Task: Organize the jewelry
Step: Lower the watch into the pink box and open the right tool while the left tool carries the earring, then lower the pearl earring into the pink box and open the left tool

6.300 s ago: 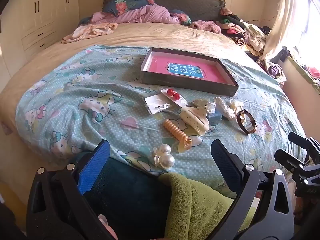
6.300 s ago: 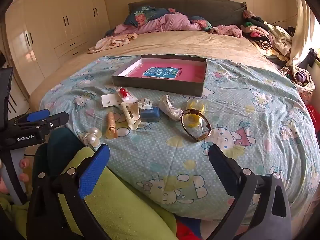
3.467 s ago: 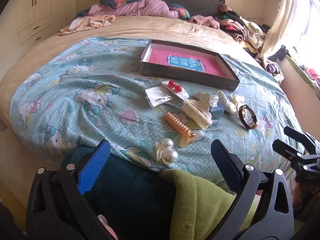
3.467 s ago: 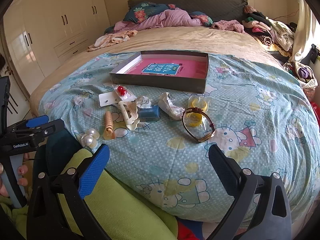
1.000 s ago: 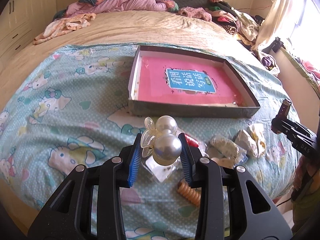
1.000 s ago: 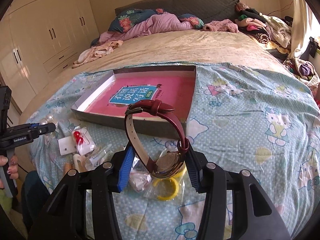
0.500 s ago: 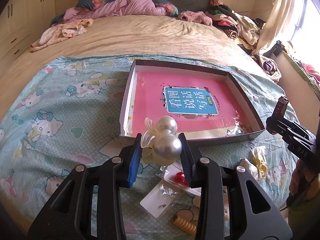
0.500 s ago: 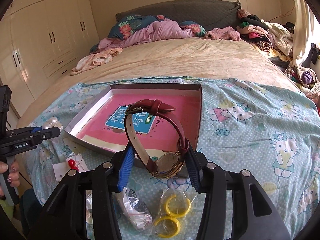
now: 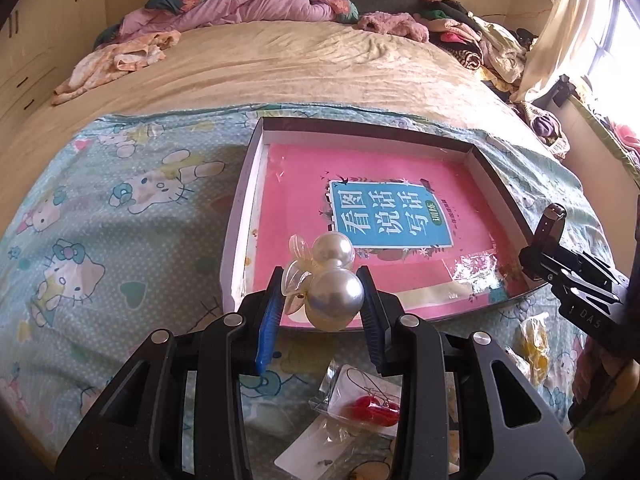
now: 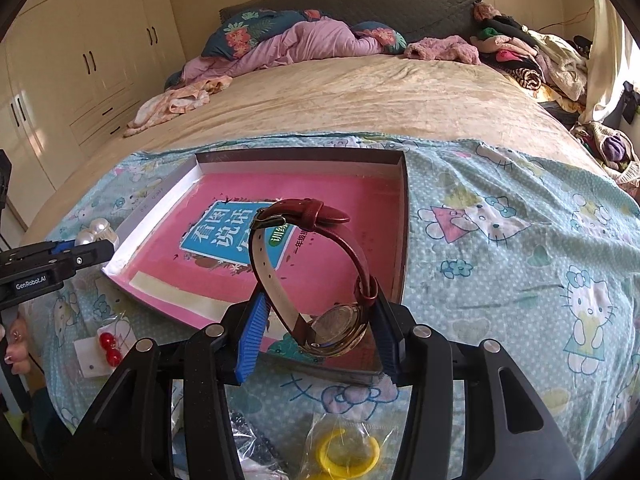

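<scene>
- Presently the bed [image 9: 280, 68] fills both views; a cartoon-print sheet [image 9: 120, 208] covers its near end, a beige cover the rest.
- Clothes [image 10: 520, 56] are heaped at the far right by the headboard; a pink quilt [image 10: 312, 40] lies at the head.
- Box [image 9: 244, 216]: shallow, open-topped, resting on the sheet, with a pink book [image 9: 384, 216] flat inside it.
- Left gripper [image 9: 320, 300]: jaws narrowed and clamped on a pearl clip [image 9: 332, 280], blue pads pressing both sides. Clip sits above the box's near-left corner, clear of the floor of the box.
- Right gripper [image 10: 316, 320]: jaws narrowed and clamped on a watch [image 10: 336, 328], pads against the case and strap. The red strap [image 10: 304, 210] loops upward, buckled. Watch hangs over the box's near-right part, not touching it.
- Left-wrist view shows the right gripper's tip at the box's right edge; right-wrist view shows the left gripper's tip at the box's left edge.
- Red earrings [image 10: 109, 347] on a white card lie on the sheet, near the box's front-left corner.
- Yellow rings [image 10: 346, 452] in a clear bag lie on the sheet in front of the box, below the right gripper.
- Fingertips [image 10: 16, 350] of a hand show at the left edge of the right-wrist view.
</scene>
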`<state>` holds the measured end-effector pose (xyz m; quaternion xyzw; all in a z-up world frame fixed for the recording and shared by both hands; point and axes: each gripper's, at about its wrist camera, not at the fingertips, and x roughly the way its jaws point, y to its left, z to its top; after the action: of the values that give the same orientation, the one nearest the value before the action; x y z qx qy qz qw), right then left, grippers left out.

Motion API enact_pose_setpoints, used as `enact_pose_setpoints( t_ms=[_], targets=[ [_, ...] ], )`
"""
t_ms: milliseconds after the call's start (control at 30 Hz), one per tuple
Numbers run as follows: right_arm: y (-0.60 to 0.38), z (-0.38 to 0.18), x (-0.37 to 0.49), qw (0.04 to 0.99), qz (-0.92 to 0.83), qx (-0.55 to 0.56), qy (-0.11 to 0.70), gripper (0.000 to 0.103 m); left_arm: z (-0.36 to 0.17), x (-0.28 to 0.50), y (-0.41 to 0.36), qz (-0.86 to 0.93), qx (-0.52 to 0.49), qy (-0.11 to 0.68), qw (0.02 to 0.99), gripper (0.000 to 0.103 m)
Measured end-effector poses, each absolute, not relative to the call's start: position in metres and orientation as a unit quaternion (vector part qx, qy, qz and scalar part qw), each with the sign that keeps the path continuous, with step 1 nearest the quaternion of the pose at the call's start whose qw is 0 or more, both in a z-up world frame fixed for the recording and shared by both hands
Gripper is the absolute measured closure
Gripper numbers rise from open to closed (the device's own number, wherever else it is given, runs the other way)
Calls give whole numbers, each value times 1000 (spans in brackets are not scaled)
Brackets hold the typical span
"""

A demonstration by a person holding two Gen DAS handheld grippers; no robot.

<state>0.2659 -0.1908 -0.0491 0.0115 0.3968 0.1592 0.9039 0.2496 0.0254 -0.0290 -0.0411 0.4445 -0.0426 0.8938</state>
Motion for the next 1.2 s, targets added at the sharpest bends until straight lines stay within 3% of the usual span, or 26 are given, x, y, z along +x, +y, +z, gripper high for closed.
enact_pose_setpoints(
  t_ms=[567,733,800,933,1033,1200],
  targets=[
    [-178,-69,279,891,154,-3,427,51,-50,275,31,-38,-43,463,884,75],
    [-180,-68,278,893,159,2,422,41,-55,279,32,-40,-45,466,883,75],
    [-181,-65,277,897,149,0,416,26,-56,280,32,-41,-46,467,882,75],
    [-188,-57,273,902,147,13,405,23,-55,279,32,-42,-46,463,884,75],
    [-192,-52,271,906,140,14,400,18,-53,279,33,-41,-47,461,885,57],
    [-199,-41,262,911,137,26,388,12,-48,277,35,-40,-50,455,888,49]
  ],
)
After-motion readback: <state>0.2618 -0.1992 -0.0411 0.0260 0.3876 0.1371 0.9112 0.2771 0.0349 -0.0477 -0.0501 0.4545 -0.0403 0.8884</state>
